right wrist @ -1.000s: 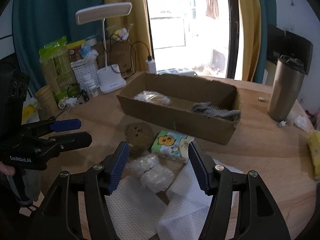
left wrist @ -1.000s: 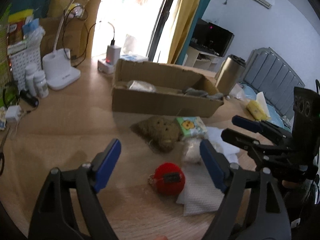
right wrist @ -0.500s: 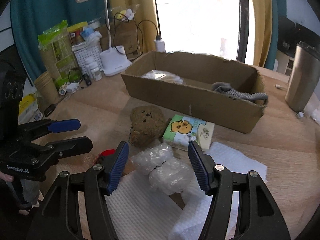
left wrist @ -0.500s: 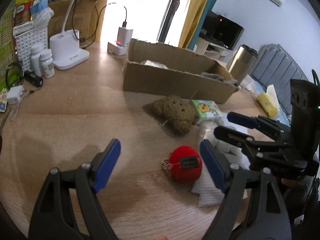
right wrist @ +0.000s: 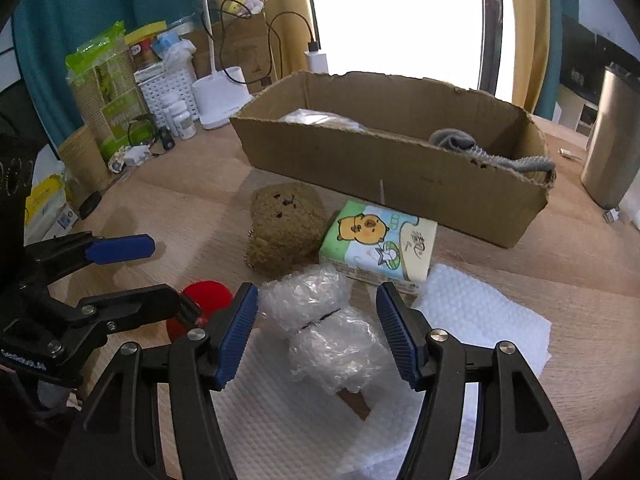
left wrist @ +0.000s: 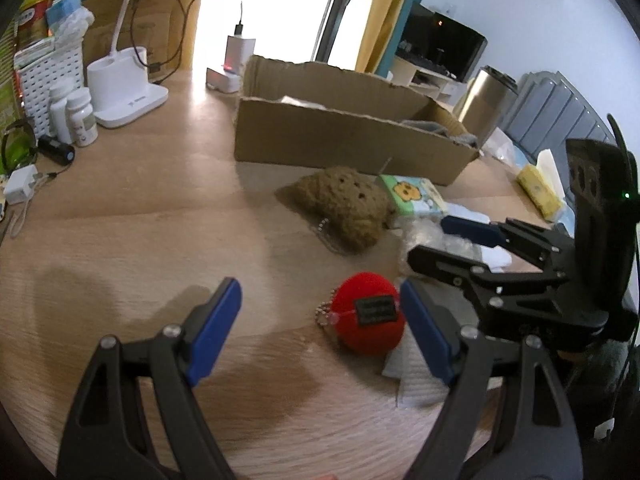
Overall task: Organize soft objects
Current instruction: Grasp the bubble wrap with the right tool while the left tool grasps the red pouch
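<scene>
A red plush ball (left wrist: 370, 318) with a black label and bead chain lies on the wooden table, just inside my open left gripper (left wrist: 320, 320), near its right finger. My open right gripper (right wrist: 318, 334) straddles a crumpled clear plastic bag (right wrist: 324, 320) lying on white paper towel (right wrist: 484, 316). A brown plush toy (right wrist: 284, 226) and a tissue pack with a bear print (right wrist: 380, 244) lie in front of the cardboard box (right wrist: 384, 168). The box holds a grey sock (right wrist: 472, 150) and a plastic bag (right wrist: 320, 118). The right gripper also shows in the left wrist view (left wrist: 440, 240).
A white desk lamp base (left wrist: 124, 92), pill bottles (left wrist: 76, 116), a white basket (left wrist: 44, 76) and chargers stand at the table's left. A steel tumbler (right wrist: 612, 140) stands right of the box. Snack packages (right wrist: 108, 92) line the far left.
Both grippers have moved forward and lower toward the soft objects. The red ball now sits between the left fingers, and the plastic bag between the right fingers. Both stay open.
</scene>
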Tool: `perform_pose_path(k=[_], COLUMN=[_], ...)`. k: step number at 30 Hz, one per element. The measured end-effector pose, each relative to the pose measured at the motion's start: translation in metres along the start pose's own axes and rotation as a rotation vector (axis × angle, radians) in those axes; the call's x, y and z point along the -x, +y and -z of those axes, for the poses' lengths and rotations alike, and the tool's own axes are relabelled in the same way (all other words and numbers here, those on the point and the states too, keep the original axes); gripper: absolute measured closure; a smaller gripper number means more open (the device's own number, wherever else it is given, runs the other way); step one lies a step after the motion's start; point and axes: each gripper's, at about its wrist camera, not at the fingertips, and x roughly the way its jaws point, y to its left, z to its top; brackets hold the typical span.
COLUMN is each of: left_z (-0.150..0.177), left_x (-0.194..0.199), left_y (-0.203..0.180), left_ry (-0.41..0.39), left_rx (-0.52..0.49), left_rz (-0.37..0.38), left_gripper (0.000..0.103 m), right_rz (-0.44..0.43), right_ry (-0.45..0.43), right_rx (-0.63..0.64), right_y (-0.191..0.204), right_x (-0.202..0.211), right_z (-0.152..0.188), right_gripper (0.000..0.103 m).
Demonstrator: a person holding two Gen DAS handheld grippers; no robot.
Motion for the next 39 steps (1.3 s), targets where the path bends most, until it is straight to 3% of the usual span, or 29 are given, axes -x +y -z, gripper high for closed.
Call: perform_pose_path(k=[6,10,21,24,28,39], left_z=[0.001,0.003,0.000,0.000,0.002,-0.003], left_x=[-0.009,-0.020,-0.026,-0.027,-0.031,-0.019], left_y=[-0.012,-0.017,-0.030,-0.037,-0.044,-0.053], left_ry=[0.032,0.071,0.084,0.092,0.108,0.069], left_rx=[-0.031,-0.049,-0.088,-0.110,-0.130,-0.148], left_rz=[0.000,-0.012,-0.022,-0.014,-0.030,-0.021], left_gripper=[0.020,0.020,0.022,0.039,0.050,0.058], right_rz=[-0.016,-0.036,-0.081,-0.087,-0.080,-0.055], right_ry=[-0.002,-0.016,-0.099,-0.128,-0.148,-0.195], right_rx=[-0.001,-0.001,-0.022,-0.026,-0.029,-0.032], right_y=[-0.002,-0.004,-0.011,-0.013,-0.018,-0.028], right_x=[0.001,0.005,0.031,0.040,0.049,0.071], right_z=[0.002,0.003,-0.002,-0.004,-0.006,-0.004], right_gripper=[0.038,0.046,0.049,0.049,0.049,0.049])
